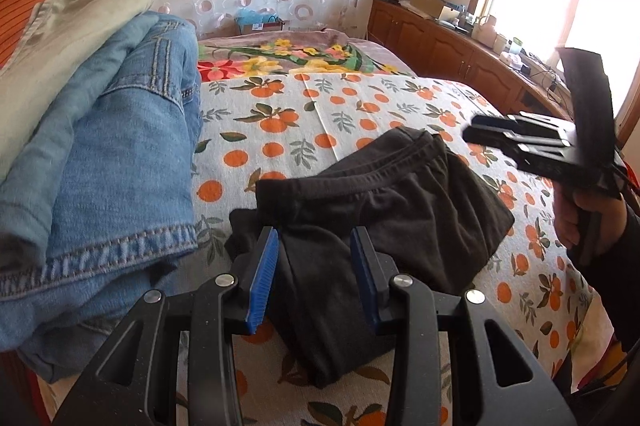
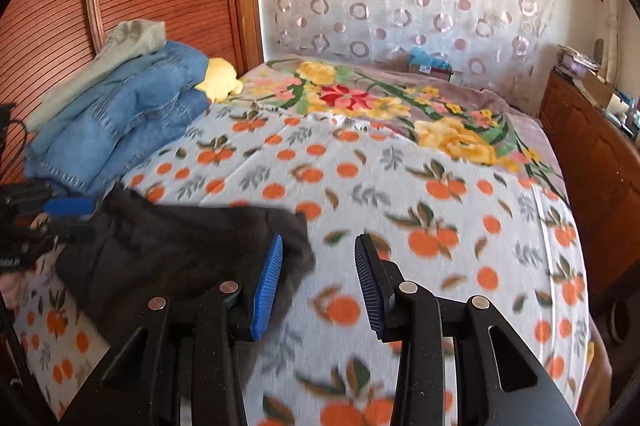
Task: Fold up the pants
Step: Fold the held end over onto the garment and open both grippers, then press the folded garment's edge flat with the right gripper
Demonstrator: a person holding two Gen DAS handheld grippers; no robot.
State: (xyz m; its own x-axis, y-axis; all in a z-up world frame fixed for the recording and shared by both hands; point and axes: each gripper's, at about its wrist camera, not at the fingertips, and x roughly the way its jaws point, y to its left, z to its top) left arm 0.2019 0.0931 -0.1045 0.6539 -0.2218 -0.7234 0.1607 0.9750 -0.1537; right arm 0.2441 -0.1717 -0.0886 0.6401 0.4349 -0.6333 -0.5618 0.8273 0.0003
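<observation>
Black pants [image 1: 384, 201] lie folded into a compact bundle on the orange-print bedsheet [image 1: 320, 113], waistband at the far side. My left gripper [image 1: 316, 274] is open just above the bundle's near left part, holding nothing. My right gripper [image 2: 318, 282] is open and empty, above the sheet just right of the pants [image 2: 180, 246]. In the left wrist view the right gripper [image 1: 472, 131] hangs in the air right of the pants. The left gripper's blue pad [image 2: 68, 205] shows at the left edge of the right wrist view.
A pile of folded jeans [image 1: 112, 153] with a pale green garment [image 1: 76, 21] on top lies left of the pants. A yellow plush toy [image 2: 220, 79] sits behind the pile. A floral blanket [image 2: 400, 101] covers the far bed. A wooden cabinet [image 1: 448, 49] runs along the right.
</observation>
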